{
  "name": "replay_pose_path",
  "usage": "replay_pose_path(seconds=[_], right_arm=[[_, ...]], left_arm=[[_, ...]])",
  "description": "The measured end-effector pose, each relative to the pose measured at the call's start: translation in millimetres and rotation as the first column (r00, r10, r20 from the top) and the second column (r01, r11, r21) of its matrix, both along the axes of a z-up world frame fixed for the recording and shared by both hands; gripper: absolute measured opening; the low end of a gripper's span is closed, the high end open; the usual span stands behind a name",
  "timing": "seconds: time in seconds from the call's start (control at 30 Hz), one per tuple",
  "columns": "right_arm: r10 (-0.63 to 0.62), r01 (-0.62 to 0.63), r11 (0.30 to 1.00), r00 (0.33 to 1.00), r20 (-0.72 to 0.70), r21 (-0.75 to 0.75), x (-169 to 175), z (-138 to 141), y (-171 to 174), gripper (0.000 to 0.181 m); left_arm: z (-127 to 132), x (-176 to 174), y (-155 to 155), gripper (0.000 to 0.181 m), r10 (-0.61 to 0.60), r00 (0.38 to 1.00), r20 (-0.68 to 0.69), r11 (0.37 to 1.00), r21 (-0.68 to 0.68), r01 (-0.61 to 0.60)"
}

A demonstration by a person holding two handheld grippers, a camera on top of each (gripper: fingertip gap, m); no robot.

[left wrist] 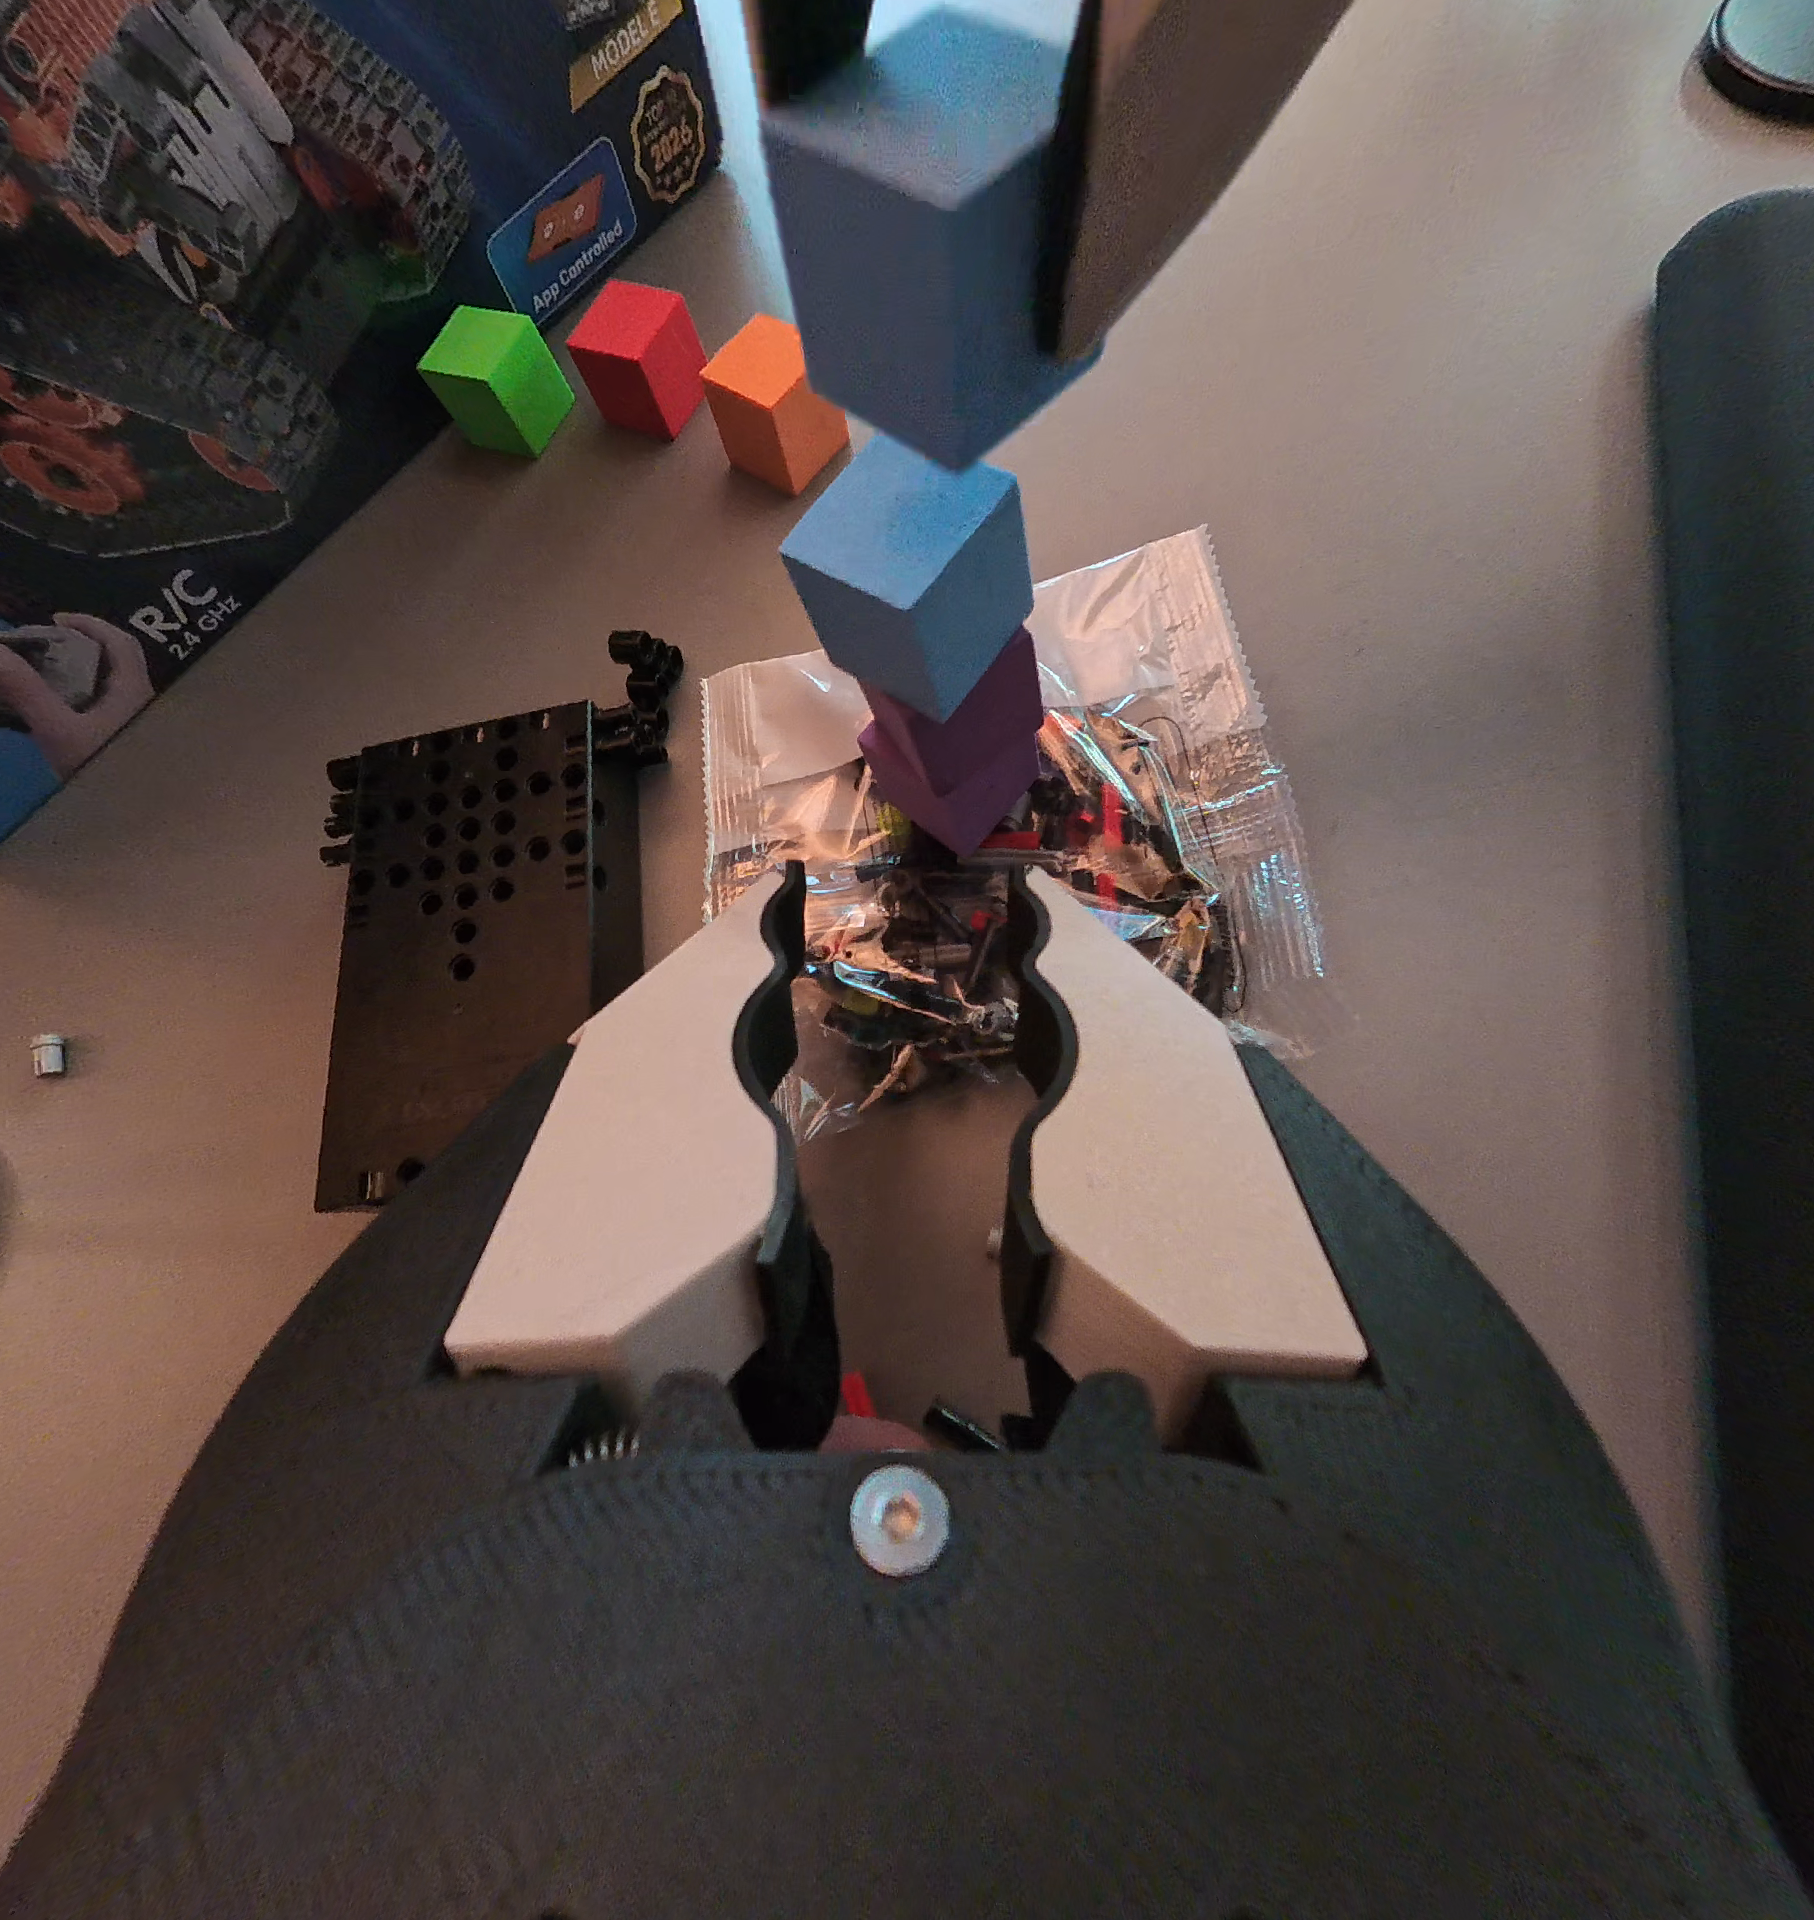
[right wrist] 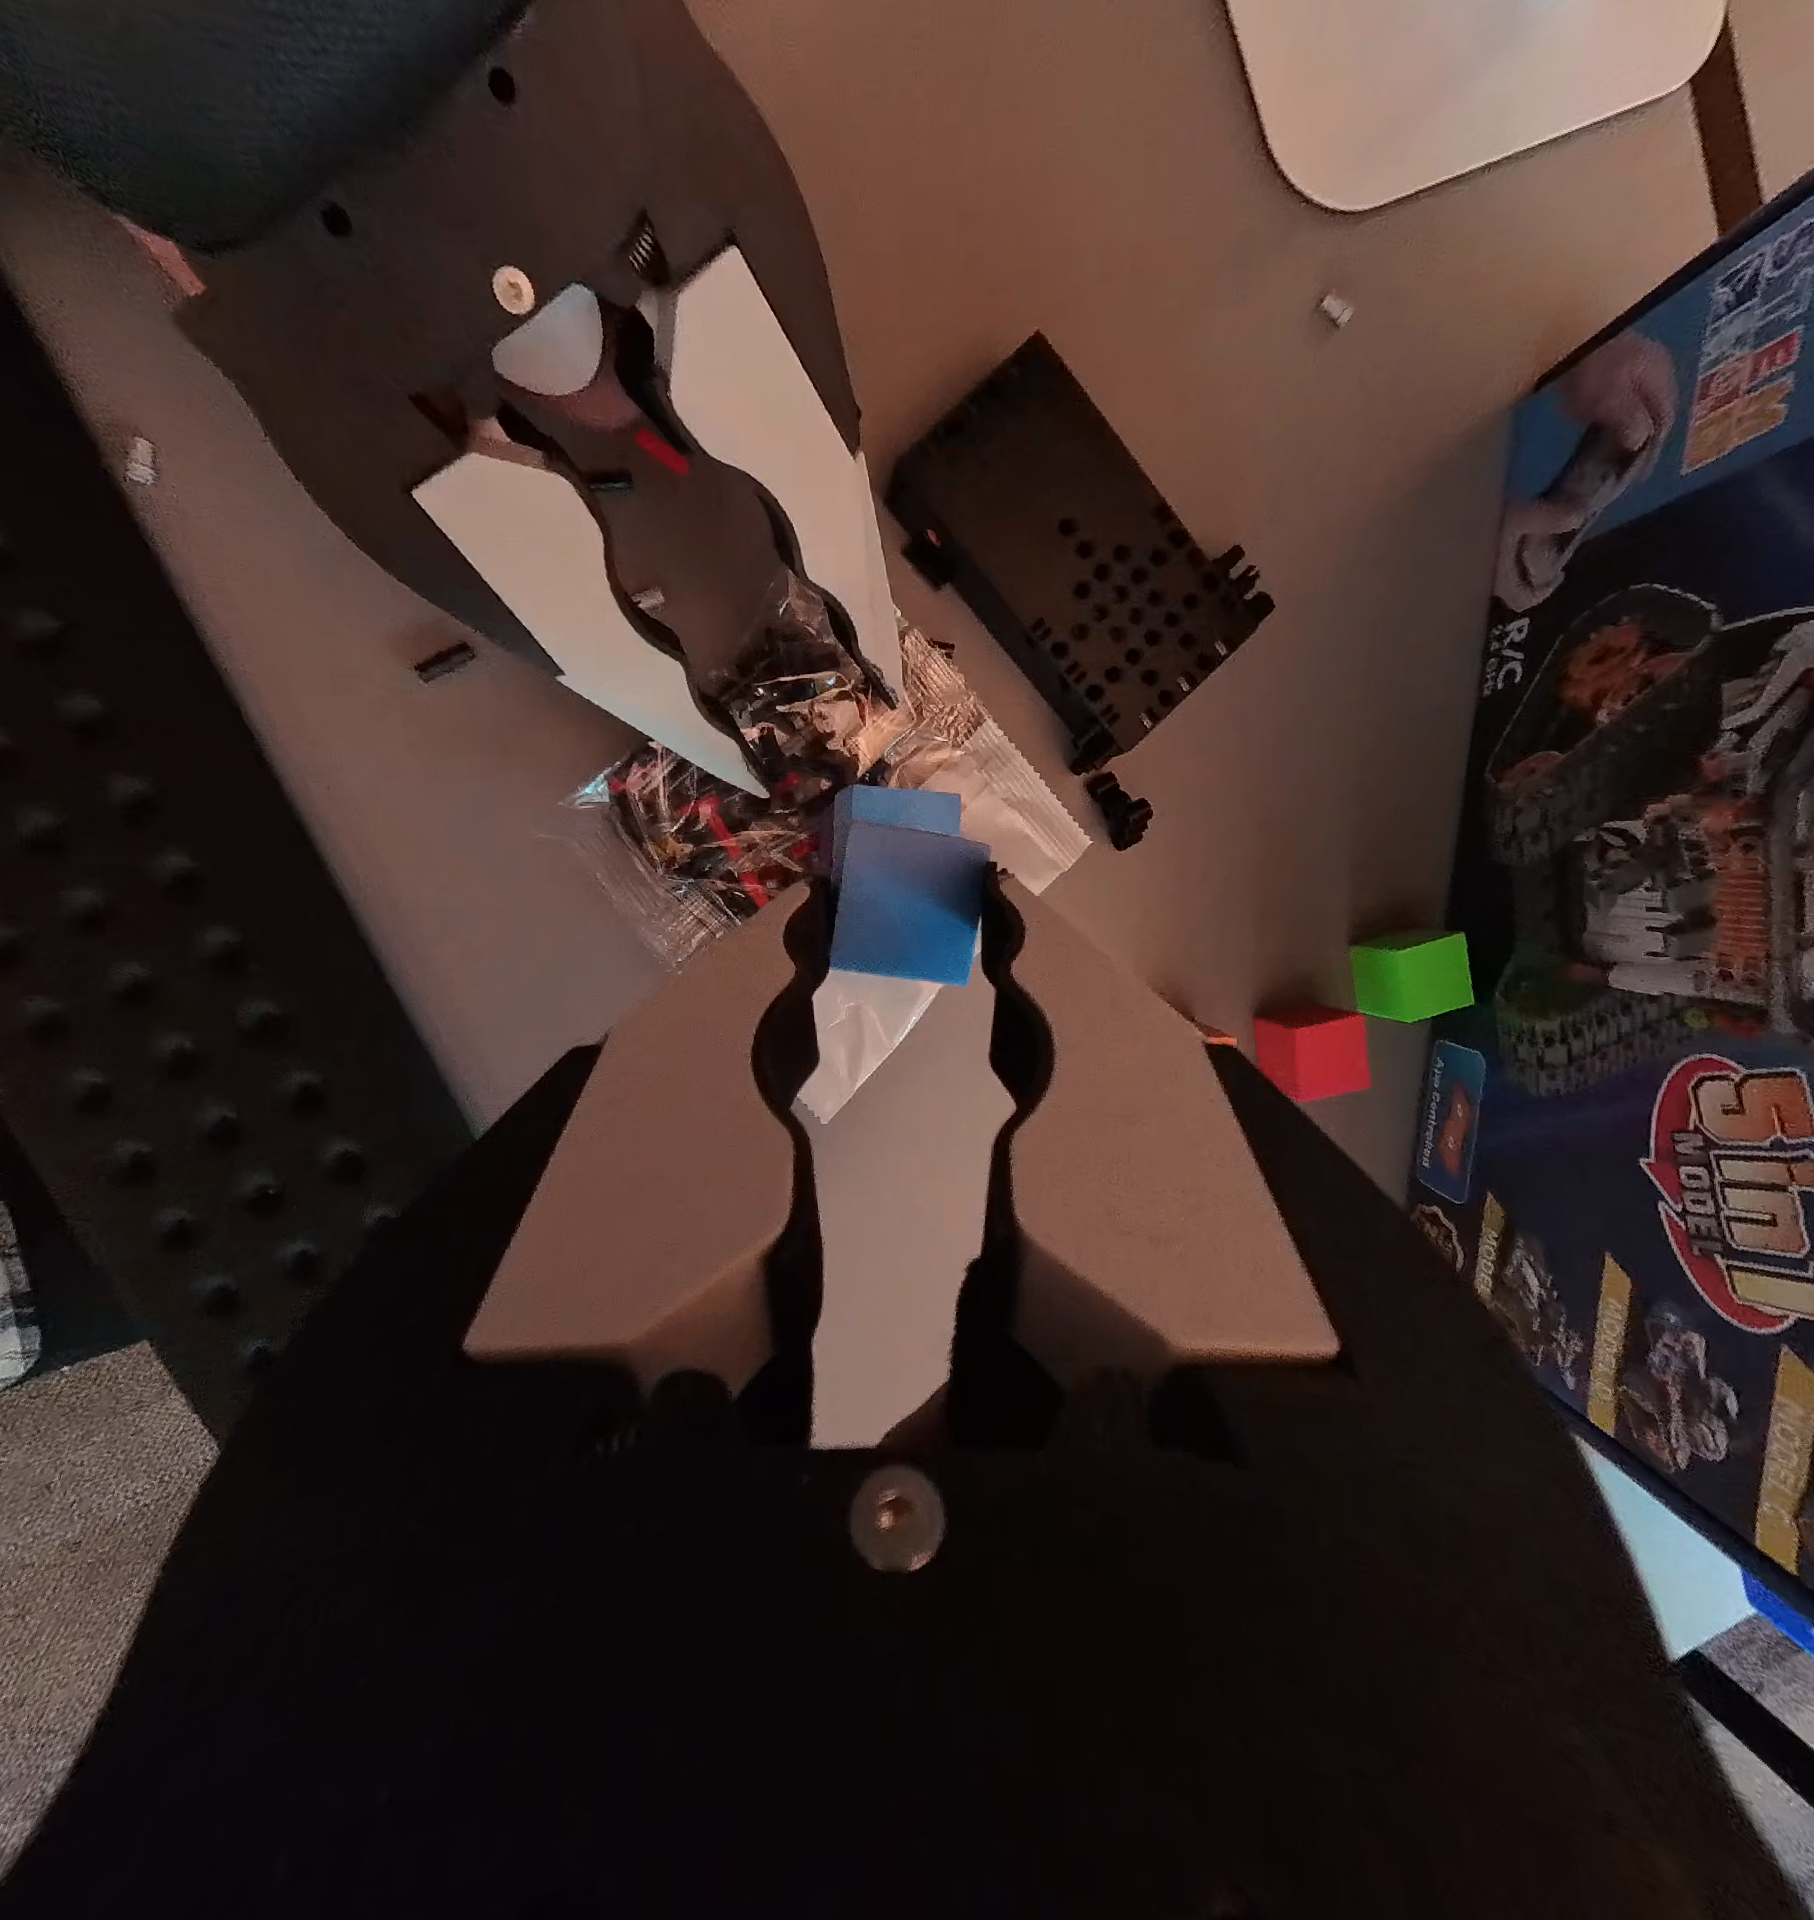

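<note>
while held between fingers of right gripper (right wrist: 898, 925), blue cube (right wrist: 908, 914) is kept just above stack: second blue cube (left wrist: 908, 577) on purple cubes (left wrist: 950, 758), stack resting on clear bag of small parts (left wrist: 996, 831). whether held cube touches stack cannot be told. left gripper (left wrist: 908, 904) hangs low over bag, fingers narrowly parted, nothing gripped. green cube (left wrist: 496, 379), red cube (left wrist: 638, 358), orange cube (left wrist: 773, 400) set in row on beige bench (left wrist: 1350, 520) beside printed toy box (left wrist: 207, 312). black perforated plate (left wrist: 477, 914) lies beside bag. dark perforated mat (left wrist: 1776, 831) at bench edge; lighting dim.
</note>
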State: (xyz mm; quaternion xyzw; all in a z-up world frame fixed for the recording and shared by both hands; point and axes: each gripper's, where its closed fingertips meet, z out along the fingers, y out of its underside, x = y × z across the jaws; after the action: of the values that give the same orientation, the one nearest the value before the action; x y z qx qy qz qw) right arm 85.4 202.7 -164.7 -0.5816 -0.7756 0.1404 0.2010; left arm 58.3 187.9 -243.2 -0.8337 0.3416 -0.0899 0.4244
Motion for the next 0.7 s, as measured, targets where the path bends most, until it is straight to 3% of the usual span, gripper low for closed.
replay_pose_path(seconds=[0.3,0.47,0.6,0.7], right_arm=[[0.001,0.000,1.000,0.999,0.044,-0.013,-9,-15,1,0.028],[-0.001,0.002,1.000,0.999,0.051,-0.016,-7,-16,2,0.039],[-0.027,0.026,0.999,0.998,-0.059,-0.022,-4,8,8,0.043],[-0.122,0.119,0.992,0.979,-0.165,-0.031,7,27,35,0.042]], left_arm=[[0,0,0,0.037,0.001,1.000,-0.001,1.000,-0.001,-0.001],[0,0,0,0.037,0.002,1.000,-0.001,1.000,-0.003,-0.002],[1,-2,0,0.038,0.006,1.000,0.004,1.000,0.000,-0.006],[4,-3,1,0.038,0.010,1.000,0.012,1.000,0.005,-0.010]])
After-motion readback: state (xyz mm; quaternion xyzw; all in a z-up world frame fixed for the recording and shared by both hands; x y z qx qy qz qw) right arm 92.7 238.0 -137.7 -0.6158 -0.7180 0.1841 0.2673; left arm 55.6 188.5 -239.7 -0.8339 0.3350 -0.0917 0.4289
